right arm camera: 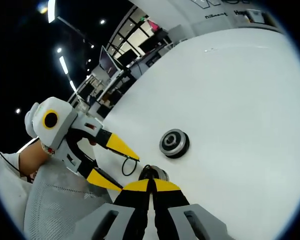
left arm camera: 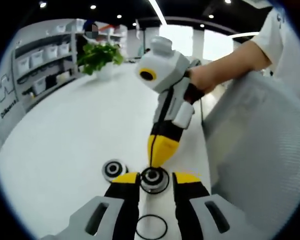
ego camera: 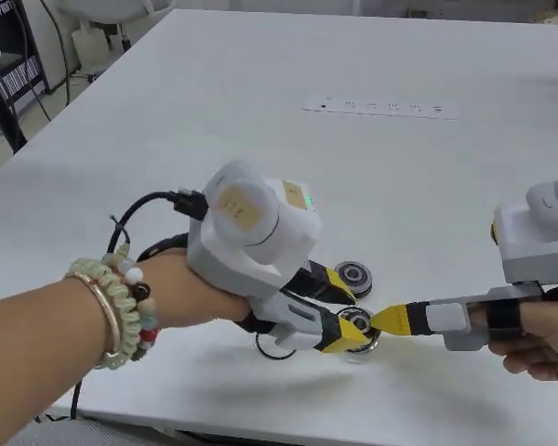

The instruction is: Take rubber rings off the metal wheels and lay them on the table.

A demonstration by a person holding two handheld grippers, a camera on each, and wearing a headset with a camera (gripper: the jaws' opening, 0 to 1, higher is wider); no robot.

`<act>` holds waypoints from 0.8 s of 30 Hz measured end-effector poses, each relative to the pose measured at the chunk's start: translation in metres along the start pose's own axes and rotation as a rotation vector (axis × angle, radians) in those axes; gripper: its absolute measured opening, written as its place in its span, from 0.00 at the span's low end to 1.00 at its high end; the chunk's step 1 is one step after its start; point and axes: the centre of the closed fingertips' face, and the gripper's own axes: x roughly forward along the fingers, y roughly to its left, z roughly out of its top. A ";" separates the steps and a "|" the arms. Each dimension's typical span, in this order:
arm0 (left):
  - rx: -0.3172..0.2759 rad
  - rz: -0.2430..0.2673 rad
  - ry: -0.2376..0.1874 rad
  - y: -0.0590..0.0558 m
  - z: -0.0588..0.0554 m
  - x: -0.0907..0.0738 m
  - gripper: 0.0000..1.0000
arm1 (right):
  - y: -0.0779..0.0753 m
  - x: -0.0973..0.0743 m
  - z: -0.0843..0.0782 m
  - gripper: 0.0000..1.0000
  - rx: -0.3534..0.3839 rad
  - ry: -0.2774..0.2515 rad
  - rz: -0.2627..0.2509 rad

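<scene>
Your left gripper [ego camera: 349,317] is spread, its tips either side of a wheel [ego camera: 358,323]. Your right gripper [ego camera: 379,321] is pressed together, tips against that wheel's rim. A second wheel [ego camera: 353,275] sits just beyond it. A loose ring [left arm camera: 151,215] lies near it, between the left jaws.

This looks like a modern office or demonstration lab rather than a home. A very large white table [ego camera: 400,186] carries a flat power strip [ego camera: 381,107], and open shelves [left arm camera: 45,65] along one wall are stacked with rows of pale storage bins [left arm camera: 52,51]. A potted green plant [left arm camera: 100,55] stands at the far end, recessed spots and long strip lights [left arm camera: 157,11] run across a dark ceiling, and large lettering [left arm camera: 5,90] marks a wall.
</scene>
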 end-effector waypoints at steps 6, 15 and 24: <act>0.022 0.023 -0.040 0.007 0.021 -0.038 0.35 | 0.005 -0.006 0.008 0.00 -0.002 -0.032 0.008; 0.062 0.133 -0.066 0.014 0.024 -0.093 0.44 | 0.008 -0.013 0.016 0.00 -0.014 -0.067 0.008; 0.003 0.230 -0.079 0.008 0.010 -0.131 0.53 | 0.013 -0.017 0.025 0.00 -0.029 -0.103 0.018</act>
